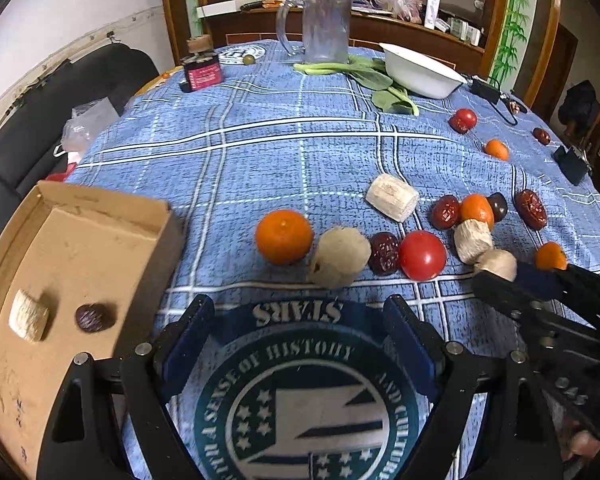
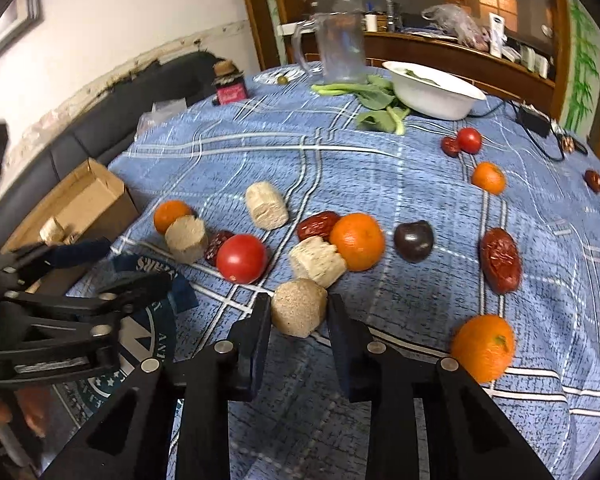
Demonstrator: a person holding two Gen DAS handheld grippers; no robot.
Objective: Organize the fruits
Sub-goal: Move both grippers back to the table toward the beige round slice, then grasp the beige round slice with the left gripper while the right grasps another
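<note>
The pale fibrous chunk [image 2: 298,307] sits between the right gripper [image 2: 299,322] fingers, at the near edge of the scattered fruit on the worktop [image 2: 380,168]. The fingers have closed in against its two sides, so it looks gripped, though it still rests on the blue checked cloth [image 2: 400,300]. In the left wrist view the same chunk [image 1: 496,264] shows at the tip of that gripper [image 1: 512,276].

The step in hand reads as a pick: one piece taken from the pile to join those already sorted. The cardboard box [image 1: 84,240] at the left edge of the worktop holds a similar pale chunk [image 1: 28,314] and a dark date [image 1: 94,317], so that is the likely destination.

The next move would be a straight lift, then a carry leftward to the box. Another pale chunk [image 2: 318,260] lies just beyond the held one, nearly touching, with a tomato [image 2: 242,258] near on the left; a lift that drags forward could knock either.

The left gripper [image 1: 298,338] hangs with its fingers wide apart and nothing between them, over the printed round emblem [image 1: 300,400] on the cloth, right beside the box. It stands in the path, so the right hand has to pass above or behind it. A mandarin [image 2: 484,346] lies near on the right, close to the worktop's front edge. The far half of the worktop is mostly open.
</note>
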